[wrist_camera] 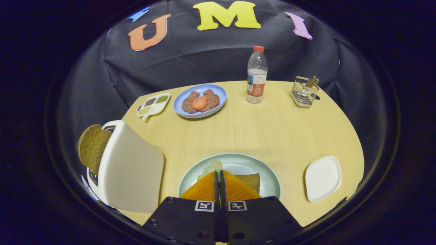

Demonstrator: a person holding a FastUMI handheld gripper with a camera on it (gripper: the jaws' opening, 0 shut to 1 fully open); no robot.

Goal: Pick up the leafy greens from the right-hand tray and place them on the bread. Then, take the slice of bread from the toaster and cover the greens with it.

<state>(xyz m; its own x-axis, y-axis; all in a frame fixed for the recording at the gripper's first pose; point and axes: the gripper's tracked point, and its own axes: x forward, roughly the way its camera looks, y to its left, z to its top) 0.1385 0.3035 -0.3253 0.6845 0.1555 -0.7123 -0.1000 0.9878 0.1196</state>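
The gripper (218,177) is over the pale green plate (238,161), its fingers closed together with only a thin slit between them. A pale piece of the leafy greens (212,167) shows just beyond the left fingertip; whether the fingers pinch it I cannot tell. The bread (250,179) lies on the plate, just right of the fingers. At the near left stands the white toaster (133,170) with a slice of bread (91,146) sticking out. The white tray (322,178) is right of the plate. Far away stand a blue plate (218,90), a bottle (257,76) and a wire basket (304,92)
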